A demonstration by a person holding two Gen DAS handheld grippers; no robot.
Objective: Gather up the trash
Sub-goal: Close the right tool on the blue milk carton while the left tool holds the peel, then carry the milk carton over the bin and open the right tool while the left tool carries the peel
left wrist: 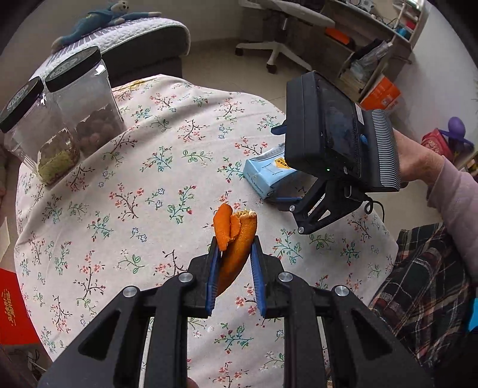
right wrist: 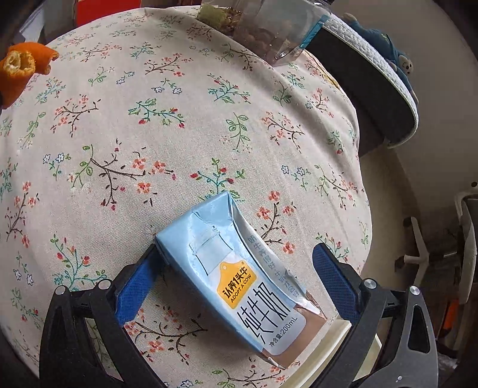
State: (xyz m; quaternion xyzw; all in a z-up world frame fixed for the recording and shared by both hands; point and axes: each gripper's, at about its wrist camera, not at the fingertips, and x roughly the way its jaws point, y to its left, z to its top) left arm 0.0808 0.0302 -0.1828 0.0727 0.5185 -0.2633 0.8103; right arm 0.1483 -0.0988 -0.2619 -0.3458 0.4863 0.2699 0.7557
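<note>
My left gripper [left wrist: 234, 243] is shut on an orange peel [left wrist: 236, 238] and holds it above the floral tablecloth [left wrist: 149, 185]. The peel also shows at the top left of the right wrist view [right wrist: 21, 68]. A light blue milk carton [right wrist: 236, 274] lies flat on the cloth between the open fingers of my right gripper [right wrist: 239, 256]; the left finger [right wrist: 134, 286] touches its corner, the right finger [right wrist: 334, 280] stands apart. In the left wrist view the carton [left wrist: 266, 176] lies partly under the right gripper's black body [left wrist: 337, 137].
Two clear jars with black lids [left wrist: 80, 101] stand at the table's far left edge. A grey bench with a blue plush toy [left wrist: 98, 18] is behind them. An office chair [left wrist: 280, 35] and shelves stand beyond. A red box [left wrist: 12, 310] lies left below.
</note>
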